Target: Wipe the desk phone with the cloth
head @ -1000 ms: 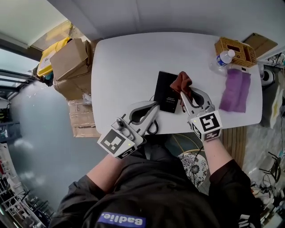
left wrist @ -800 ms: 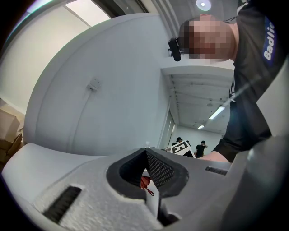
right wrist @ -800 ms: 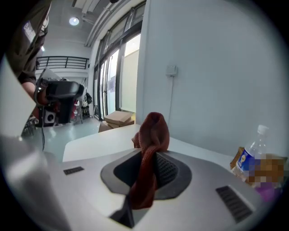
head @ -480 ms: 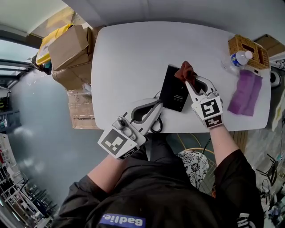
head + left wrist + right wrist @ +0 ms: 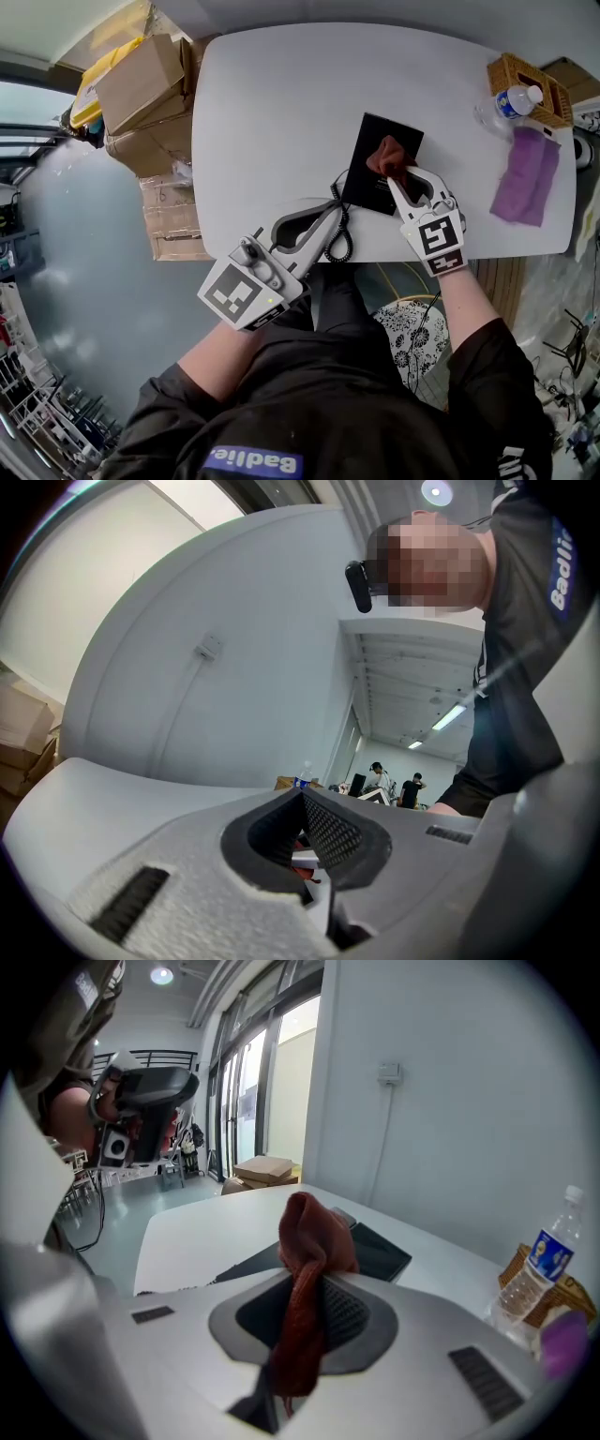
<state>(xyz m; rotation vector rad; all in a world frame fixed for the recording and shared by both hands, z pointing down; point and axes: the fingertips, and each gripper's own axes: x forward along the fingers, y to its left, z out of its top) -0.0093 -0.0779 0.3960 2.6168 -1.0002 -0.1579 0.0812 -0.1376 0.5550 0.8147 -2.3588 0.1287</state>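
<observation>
Head view: the desk phone (image 5: 367,173) lies toward the table's (image 5: 272,103) 5 o'clock edge. The right gripper (image 5: 397,184) holds the cloth (image 5: 387,156) on it, and the left gripper (image 5: 330,217) sits at the phone's 7 o'clock.

Left gripper view: the jaws meet, with nothing between them.

Right gripper view: the jaws clamp the cloth.

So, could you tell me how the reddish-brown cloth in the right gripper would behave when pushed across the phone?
Probably floppy: the cloth bunches beyond the right gripper and trails limp between its shut jaws. It looks light, so it should fold rather than hold shape. Its woven texture likely drags on the desk phone.
</observation>
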